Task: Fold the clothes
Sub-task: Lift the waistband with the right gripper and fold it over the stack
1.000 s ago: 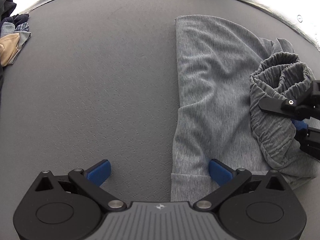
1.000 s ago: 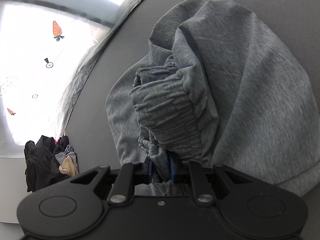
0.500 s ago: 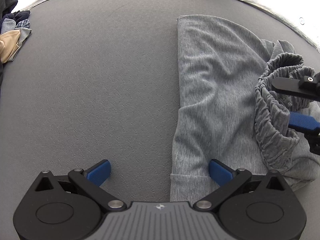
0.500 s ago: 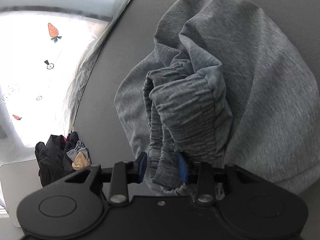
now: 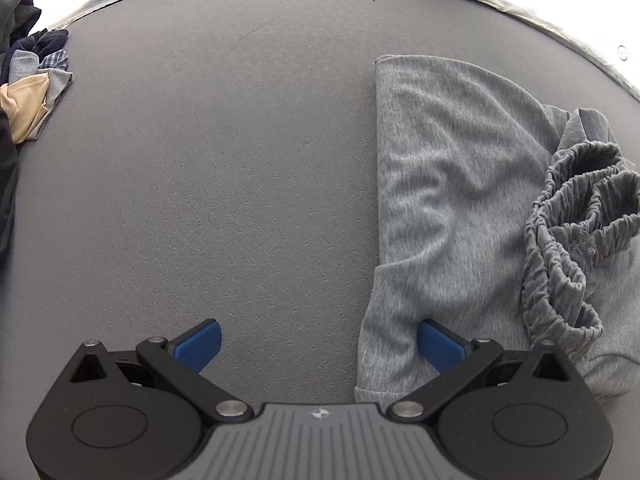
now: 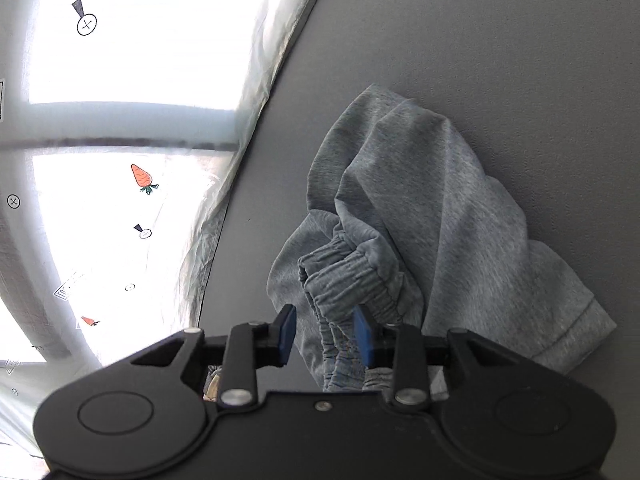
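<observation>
Right gripper point(image 6: 325, 335): my jaws, narrow, have just been closing after letting go; the gathered waistband point(image 6: 352, 276) sits loosely between them, unpinched.
Left gripper point(image 5: 319, 345): spread wide, one blue pad point(image 5: 439, 344) resting on the folded grey knit trousers point(image 5: 448, 184).
Change: my right gripper has pulled back; the waistband has dropped onto the grey textured surface point(image 5: 224, 184).
Far: heap of dark clothes point(image 5: 28, 76) at the surface's edge.

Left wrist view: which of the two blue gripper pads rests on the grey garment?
The picture-right pad: its tip sits on the grey garment near the hem. The picture-left pad is over bare mat, clear of any cloth.
</observation>
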A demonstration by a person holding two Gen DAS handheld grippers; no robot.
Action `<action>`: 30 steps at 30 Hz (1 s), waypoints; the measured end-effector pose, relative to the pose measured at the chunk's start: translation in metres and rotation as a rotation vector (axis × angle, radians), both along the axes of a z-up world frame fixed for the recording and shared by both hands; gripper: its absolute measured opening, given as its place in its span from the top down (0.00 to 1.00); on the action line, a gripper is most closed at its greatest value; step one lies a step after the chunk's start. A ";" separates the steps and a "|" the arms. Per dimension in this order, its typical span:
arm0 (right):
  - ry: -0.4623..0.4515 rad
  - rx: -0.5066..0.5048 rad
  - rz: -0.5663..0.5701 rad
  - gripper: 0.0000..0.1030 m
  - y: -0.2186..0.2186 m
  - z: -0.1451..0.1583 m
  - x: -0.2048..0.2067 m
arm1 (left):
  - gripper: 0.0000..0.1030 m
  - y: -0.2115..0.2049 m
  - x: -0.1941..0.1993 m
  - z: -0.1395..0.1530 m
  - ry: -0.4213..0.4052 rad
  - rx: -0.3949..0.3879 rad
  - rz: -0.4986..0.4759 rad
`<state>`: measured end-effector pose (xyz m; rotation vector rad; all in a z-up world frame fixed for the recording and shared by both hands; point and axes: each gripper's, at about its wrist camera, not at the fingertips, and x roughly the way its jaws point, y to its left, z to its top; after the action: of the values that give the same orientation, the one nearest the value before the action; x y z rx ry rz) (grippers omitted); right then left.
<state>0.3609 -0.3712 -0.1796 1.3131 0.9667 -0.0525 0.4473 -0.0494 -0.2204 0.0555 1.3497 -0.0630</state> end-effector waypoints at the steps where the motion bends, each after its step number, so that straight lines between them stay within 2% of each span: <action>1: 0.005 0.000 -0.015 0.74 -0.004 -0.003 -0.002 | 0.00 0.000 0.002 -0.001 0.001 -0.001 0.001; 4: 0.033 -0.006 -0.061 0.81 -0.012 -0.013 -0.008 | 0.00 0.000 0.004 -0.006 0.009 -0.010 0.006; 7: 0.060 0.033 -0.123 0.88 -0.019 -0.026 -0.017 | 0.00 0.001 0.005 -0.009 0.021 -0.027 0.019; 14: 0.119 0.228 -0.222 0.91 -0.024 -0.061 -0.017 | 0.00 0.002 0.013 -0.009 0.037 -0.042 0.034; 17: 0.157 0.220 -0.232 0.91 -0.018 -0.069 -0.008 | 0.00 0.001 0.013 -0.010 0.037 -0.043 0.037; 21: 0.140 0.131 -0.206 0.91 -0.013 -0.062 0.005 | 0.00 0.013 0.019 -0.014 0.030 -0.045 0.054; 25: 0.149 0.162 -0.150 0.91 0.003 -0.065 0.025 | 0.00 0.017 0.021 -0.014 0.024 -0.045 0.079; 27: 0.153 0.185 -0.103 0.91 0.023 -0.068 0.038 | 0.00 0.019 0.023 -0.014 0.020 -0.038 0.090; 30: 0.145 0.169 -0.023 0.92 0.054 -0.070 0.053 | 0.00 0.021 0.025 -0.014 0.013 -0.026 0.102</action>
<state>0.4140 -0.3176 -0.2494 1.4921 1.0975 -0.0858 0.4721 -0.0283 -0.2345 -0.0353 1.3625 0.0049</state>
